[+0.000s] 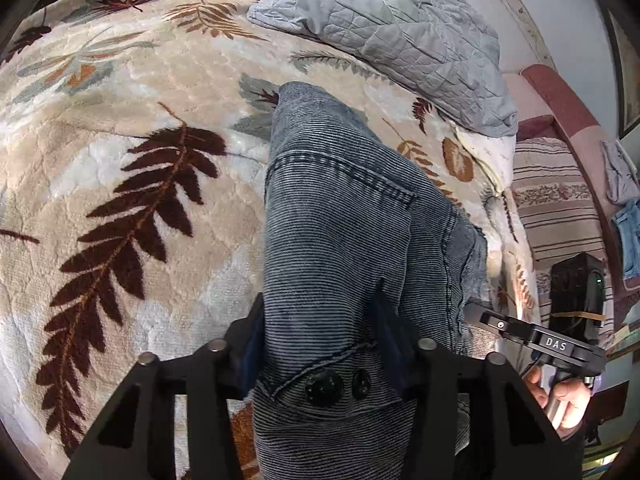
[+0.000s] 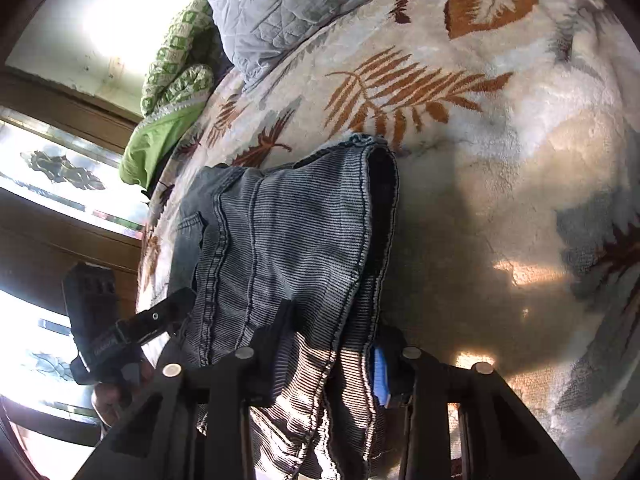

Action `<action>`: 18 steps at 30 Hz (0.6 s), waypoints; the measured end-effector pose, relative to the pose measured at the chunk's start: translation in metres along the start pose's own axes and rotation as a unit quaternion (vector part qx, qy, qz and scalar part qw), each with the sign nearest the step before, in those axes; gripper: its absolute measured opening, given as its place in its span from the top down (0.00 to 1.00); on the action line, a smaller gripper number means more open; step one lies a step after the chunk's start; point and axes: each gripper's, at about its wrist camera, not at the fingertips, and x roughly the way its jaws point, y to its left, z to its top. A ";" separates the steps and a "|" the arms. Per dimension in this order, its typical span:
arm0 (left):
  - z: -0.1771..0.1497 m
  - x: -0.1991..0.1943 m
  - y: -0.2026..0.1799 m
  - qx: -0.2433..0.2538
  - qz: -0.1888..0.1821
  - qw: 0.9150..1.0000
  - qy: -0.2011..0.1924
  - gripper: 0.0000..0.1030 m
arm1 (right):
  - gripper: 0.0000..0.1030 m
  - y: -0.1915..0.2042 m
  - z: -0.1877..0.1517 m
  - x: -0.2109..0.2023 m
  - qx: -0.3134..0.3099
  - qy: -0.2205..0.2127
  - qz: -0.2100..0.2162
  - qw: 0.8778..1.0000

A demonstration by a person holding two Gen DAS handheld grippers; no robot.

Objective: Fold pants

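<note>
The pants [image 1: 340, 220] are dark blue-grey ribbed denim with a back pocket and two dark buttons at the waist. They lie bunched on a leaf-patterned blanket [image 1: 120, 160]. My left gripper [image 1: 322, 336] is shut on the pants at the buttoned waist end, fabric filling the space between its fingers. In the right wrist view the pants [image 2: 288, 232] show an open hem, and my right gripper [image 2: 334, 348] is shut on a fold of them. Each gripper shows in the other's view, right gripper [image 1: 480, 316] and left gripper [image 2: 176, 304], both at the pants' edge.
A grey quilted pillow [image 1: 400, 28] lies at the far side of the bed, with a green patterned quilt [image 2: 176, 64] beside it. Beyond the bed edge is a striped cloth [image 1: 560, 208] on a pink seat. A hand [image 1: 568, 396] holds the right gripper's handle.
</note>
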 end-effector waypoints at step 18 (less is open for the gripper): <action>0.062 -0.066 -0.027 0.069 0.057 0.989 -0.114 0.76 | 0.85 0.112 0.056 -0.050 -0.161 -0.111 -0.062 0.979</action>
